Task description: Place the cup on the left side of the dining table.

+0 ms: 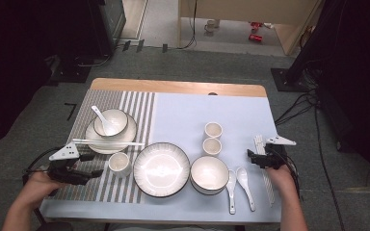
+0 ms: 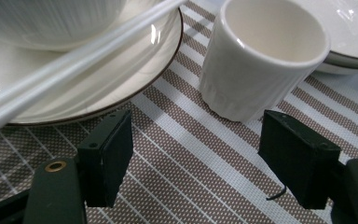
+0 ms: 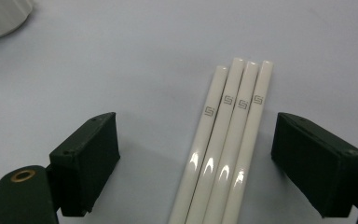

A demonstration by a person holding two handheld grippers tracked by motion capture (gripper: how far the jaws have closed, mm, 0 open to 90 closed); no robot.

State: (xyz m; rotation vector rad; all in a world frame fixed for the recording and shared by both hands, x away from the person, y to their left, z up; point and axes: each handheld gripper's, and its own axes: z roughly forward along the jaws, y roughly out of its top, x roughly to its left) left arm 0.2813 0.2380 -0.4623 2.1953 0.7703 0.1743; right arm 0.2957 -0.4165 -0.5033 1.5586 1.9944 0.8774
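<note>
Currently: your left gripper [image 2: 193,163], wide open and empty, nears the small cup [image 2: 261,56]; centre the cup before closing.

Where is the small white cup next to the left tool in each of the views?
High view: the cup stands lower left, on the striped mat.
Left gripper view: the cup is upper right, ahead of the tool's open jaws.
Right gripper view: not in it.
Shared landmark: the chopsticks across the plate.

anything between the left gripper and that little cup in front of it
No. In the left gripper view, just bare striped mat separates the open left gripper from the cup.
</note>
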